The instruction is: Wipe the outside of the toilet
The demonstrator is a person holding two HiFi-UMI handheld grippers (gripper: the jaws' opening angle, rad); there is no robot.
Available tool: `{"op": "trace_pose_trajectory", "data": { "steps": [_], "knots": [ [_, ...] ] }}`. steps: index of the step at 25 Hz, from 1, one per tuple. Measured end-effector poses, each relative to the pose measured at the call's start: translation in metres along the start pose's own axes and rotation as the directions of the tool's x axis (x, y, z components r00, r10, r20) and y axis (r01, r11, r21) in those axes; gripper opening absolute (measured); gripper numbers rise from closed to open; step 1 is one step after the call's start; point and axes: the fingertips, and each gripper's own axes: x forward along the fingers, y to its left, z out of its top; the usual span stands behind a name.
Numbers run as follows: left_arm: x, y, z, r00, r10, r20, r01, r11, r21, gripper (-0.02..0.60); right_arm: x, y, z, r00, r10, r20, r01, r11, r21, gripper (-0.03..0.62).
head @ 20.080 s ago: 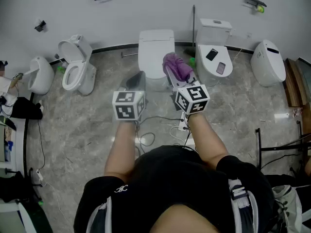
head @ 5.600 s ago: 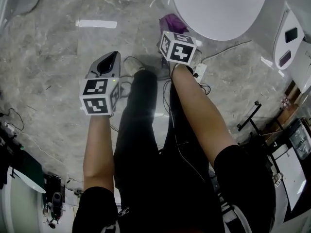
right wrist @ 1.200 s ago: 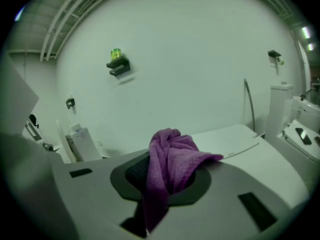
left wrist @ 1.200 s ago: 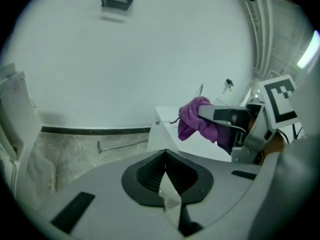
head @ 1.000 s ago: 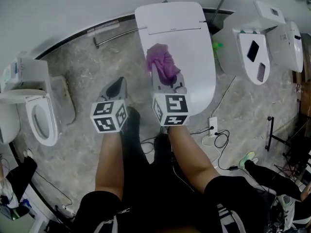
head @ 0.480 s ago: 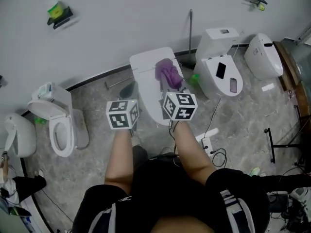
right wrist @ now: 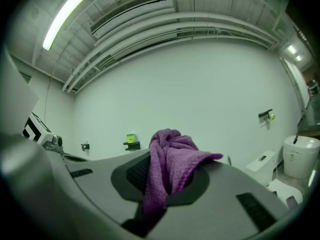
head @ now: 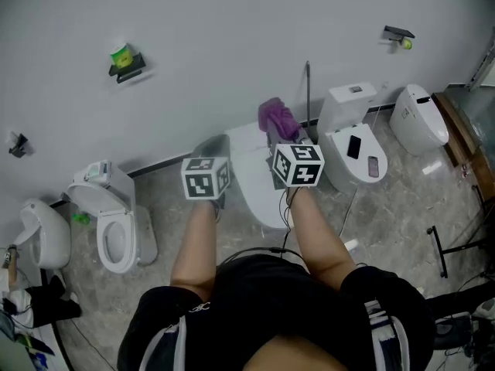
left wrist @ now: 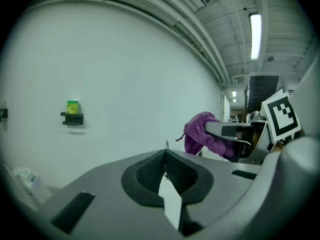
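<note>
The white toilet (head: 259,188) with its lid down stands against the wall, partly hidden behind both grippers. My right gripper (head: 282,130) is shut on a crumpled purple cloth (head: 276,117), held up in the air in front of the wall, above the toilet's back. In the right gripper view the cloth (right wrist: 172,156) bulges out between the jaws of the gripper (right wrist: 166,179) and hangs down. My left gripper (head: 214,144) is raised beside it, shut with nothing in it; its pads (left wrist: 150,171) meet. The cloth (left wrist: 202,136) also shows in the left gripper view.
An open-seat toilet (head: 116,226) and another white fixture (head: 42,234) stand to the left. To the right are a toilet (head: 352,149) with two phones on its lid and one more toilet (head: 418,118). A thin pole (head: 307,91) leans on the wall. Cables lie on the floor.
Both grippers have lifted from over the toilet lid to wall height, the cloth still in the right one. The head view has tilted up and shows more wall.
</note>
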Motion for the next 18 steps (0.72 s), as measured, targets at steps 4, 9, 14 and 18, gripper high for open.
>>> {"op": "trace_pose_trajectory", "data": {
  "steps": [4, 9, 14, 18],
  "knots": [
    [0.001, 0.018, 0.023, 0.999, -0.012, 0.033, 0.011, 1.0, 0.014, 0.009, 0.016, 0.006, 0.02, 0.999, -0.004, 0.039, 0.004, 1.0, -0.01, 0.057],
    [0.006, 0.034, 0.04, 0.996, -0.056, 0.066, 0.055, 0.998, 0.011, 0.009, 0.036, 0.02, 0.023, 0.999, -0.009, 0.034, 0.01, 1.0, -0.029, 0.057],
    [0.012, 0.055, 0.051, 0.993, -0.091, 0.078, 0.091, 0.996, 0.003, 0.009, 0.059, 0.031, 0.027, 0.999, -0.021, 0.038, 0.022, 0.999, -0.031, 0.057],
    [0.015, 0.078, 0.054, 0.991, -0.104, 0.088, 0.104, 0.995, 0.003, 0.009, 0.078, 0.044, 0.028, 0.999, -0.023, 0.048, 0.026, 0.998, -0.052, 0.057]
  ]
}}
